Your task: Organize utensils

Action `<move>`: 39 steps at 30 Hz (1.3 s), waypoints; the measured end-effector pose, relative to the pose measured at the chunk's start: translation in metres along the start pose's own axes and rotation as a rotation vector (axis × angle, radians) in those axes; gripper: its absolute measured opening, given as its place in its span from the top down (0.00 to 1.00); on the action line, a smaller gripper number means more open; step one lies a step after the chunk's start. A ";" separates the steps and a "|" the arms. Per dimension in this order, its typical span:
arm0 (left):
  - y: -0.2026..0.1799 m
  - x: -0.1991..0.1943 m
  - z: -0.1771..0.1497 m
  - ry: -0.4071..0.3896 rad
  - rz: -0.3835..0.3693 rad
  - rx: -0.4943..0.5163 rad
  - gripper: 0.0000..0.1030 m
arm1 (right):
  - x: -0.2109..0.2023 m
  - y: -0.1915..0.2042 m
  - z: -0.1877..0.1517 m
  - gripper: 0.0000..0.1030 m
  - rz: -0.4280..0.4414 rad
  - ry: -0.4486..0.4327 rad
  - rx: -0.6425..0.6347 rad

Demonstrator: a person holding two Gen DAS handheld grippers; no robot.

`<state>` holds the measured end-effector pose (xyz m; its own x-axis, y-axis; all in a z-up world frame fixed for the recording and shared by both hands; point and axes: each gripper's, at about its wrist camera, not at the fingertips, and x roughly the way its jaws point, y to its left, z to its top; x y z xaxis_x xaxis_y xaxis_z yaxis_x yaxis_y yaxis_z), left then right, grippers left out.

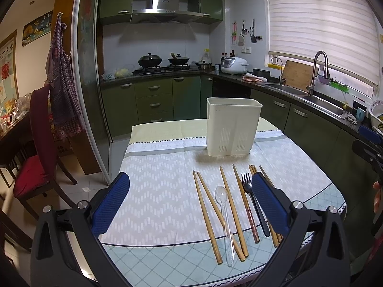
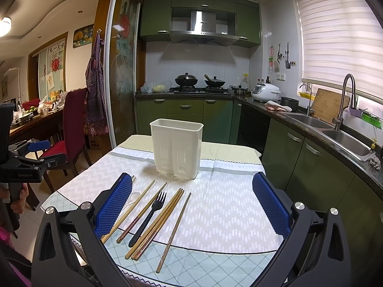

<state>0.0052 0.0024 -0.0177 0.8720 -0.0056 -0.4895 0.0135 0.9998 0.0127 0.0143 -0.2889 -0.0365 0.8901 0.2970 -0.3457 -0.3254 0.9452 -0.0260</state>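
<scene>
Lying loose on the tablecloth, chopsticks, a clear spoon and a black fork waited just before the white caddy, seemingly empty. Both grippers, left and right, hovered spread wide, holding nothing. Sorting looked unstarted.

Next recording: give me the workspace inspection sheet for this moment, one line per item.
Surface: table under a patterned tablecloth.
Job's things: white utensil holder upright, contents not visible; chopsticks, clear plastic spoon and black fork lying loose in front of it.
Clutter: nothing seen on the table.
Grippers: left gripper open, holding nothing; right gripper open, holding nothing.
Cables: nothing seen.
Surroundings: kitchen counter with sink, stove with woks, red chair.
</scene>
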 end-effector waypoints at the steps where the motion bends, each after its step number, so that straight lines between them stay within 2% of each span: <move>1: 0.000 0.000 0.000 0.000 -0.001 -0.001 0.06 | 0.001 0.001 -0.001 0.04 0.001 0.000 0.000; 20: -0.001 0.001 -0.003 0.005 -0.001 0.002 0.06 | 0.006 0.004 -0.006 0.04 0.002 0.007 -0.001; 29: -0.004 0.010 -0.003 0.031 -0.010 0.003 0.06 | 0.016 -0.003 -0.010 0.04 0.007 0.040 0.003; 35: -0.014 0.030 0.006 0.101 -0.019 0.024 0.06 | 0.036 -0.009 -0.014 0.04 0.028 0.124 0.025; 39: -0.024 0.065 0.015 0.223 -0.019 0.031 0.06 | 0.061 -0.018 -0.017 0.04 0.028 0.231 0.064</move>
<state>0.0684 -0.0226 -0.0370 0.7417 -0.0168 -0.6706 0.0466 0.9986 0.0266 0.0685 -0.2900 -0.0727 0.7823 0.2909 -0.5508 -0.3212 0.9460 0.0434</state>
